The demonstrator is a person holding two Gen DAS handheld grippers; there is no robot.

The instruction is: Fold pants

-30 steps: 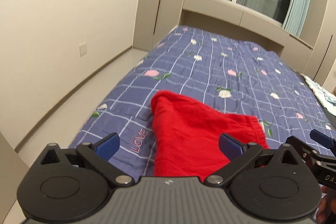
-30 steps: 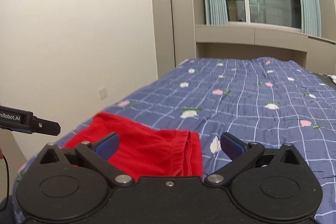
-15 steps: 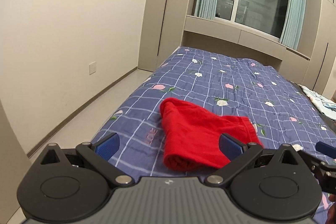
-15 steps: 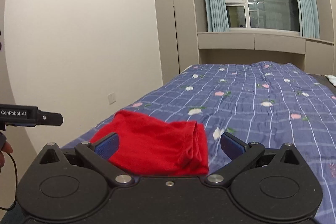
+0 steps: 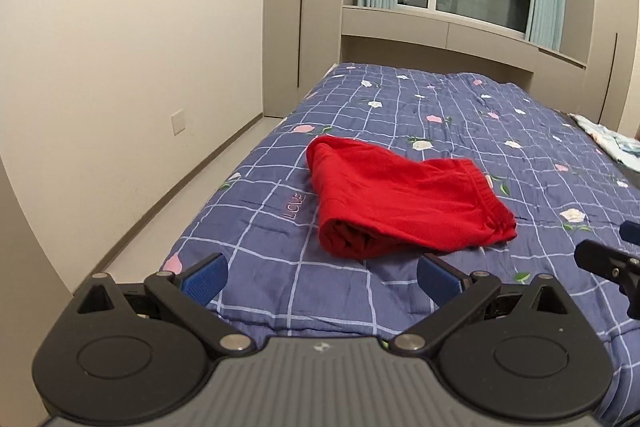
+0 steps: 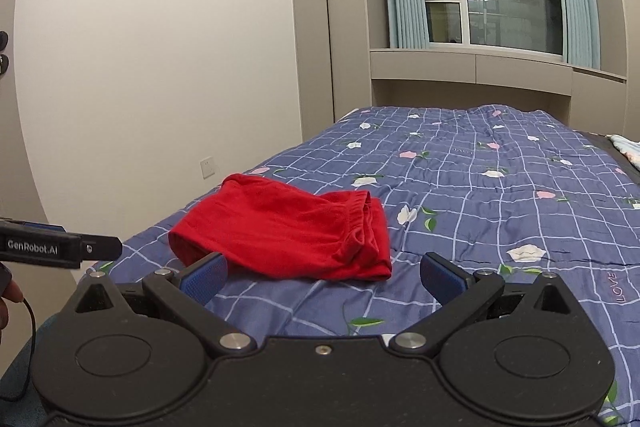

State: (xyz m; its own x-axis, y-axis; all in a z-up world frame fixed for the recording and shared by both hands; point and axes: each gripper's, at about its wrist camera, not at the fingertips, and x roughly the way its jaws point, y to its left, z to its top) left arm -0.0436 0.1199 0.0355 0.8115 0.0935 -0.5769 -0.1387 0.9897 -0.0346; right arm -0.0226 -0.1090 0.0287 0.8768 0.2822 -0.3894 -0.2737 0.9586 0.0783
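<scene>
The red pants (image 5: 404, 195) lie folded in a compact bundle on the blue checked floral bedspread (image 5: 460, 123), near the bed's front left corner. They also show in the right wrist view (image 6: 288, 231), waistband to the right. My left gripper (image 5: 322, 277) is open and empty, held back from the bundle's near edge. My right gripper (image 6: 322, 273) is open and empty, just short of the bundle. Neither touches the pants. The right gripper's tip shows at the right edge of the left wrist view (image 5: 608, 259), and the left gripper's side shows at the left edge of the right wrist view (image 6: 60, 247).
The bedspread (image 6: 500, 187) stretches far back to a window ledge (image 5: 440, 27) with curtains. A pale wall (image 5: 140, 67) and strip of floor (image 5: 180, 203) run along the bed's left side. A light patterned cloth (image 5: 612, 139) lies at the far right edge.
Both grippers have pulled back and risen away from the pants. The bundle now lies whole ahead of the fingers instead of between them. Both jaws stayed open.
</scene>
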